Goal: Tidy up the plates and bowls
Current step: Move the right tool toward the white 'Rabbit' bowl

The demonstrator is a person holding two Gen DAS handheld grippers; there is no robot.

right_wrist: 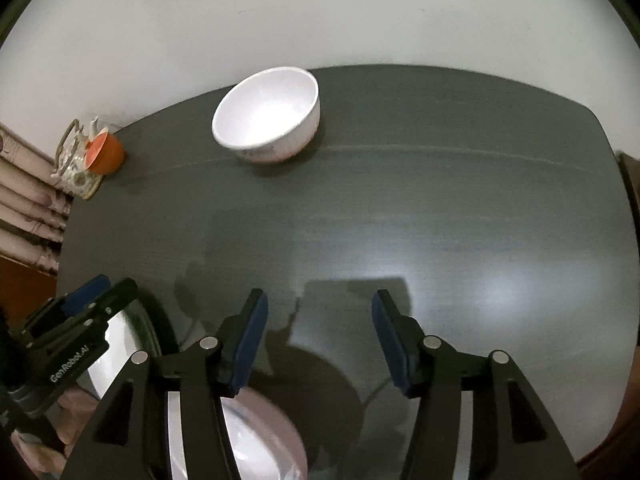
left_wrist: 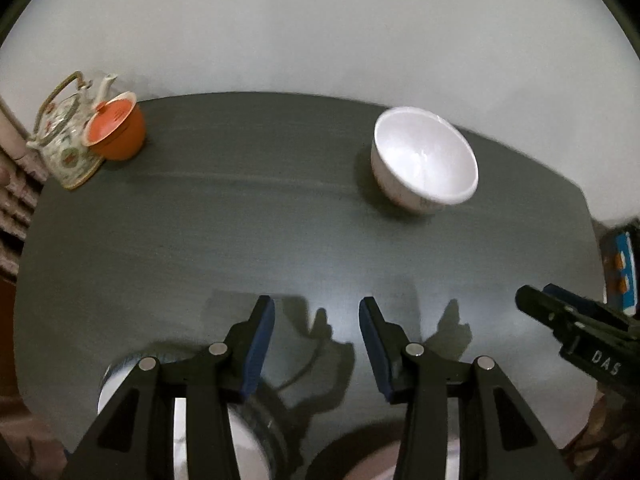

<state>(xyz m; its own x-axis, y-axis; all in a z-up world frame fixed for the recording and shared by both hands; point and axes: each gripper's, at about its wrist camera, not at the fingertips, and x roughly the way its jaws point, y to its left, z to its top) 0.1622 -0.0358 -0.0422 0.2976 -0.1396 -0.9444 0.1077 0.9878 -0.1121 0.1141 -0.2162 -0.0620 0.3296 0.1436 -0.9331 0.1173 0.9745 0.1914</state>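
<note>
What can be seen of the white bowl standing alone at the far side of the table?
The white bowl is deep and round, glossy like glazed ceramic, with faint ribbing and a blurred reddish pattern low on its outer wall. It stands upright, mouth up, and looks empty. It rests on the dark grey table near the far edge by the pale wall. Nothing else touches it; both grippers are well short of it.
</note>
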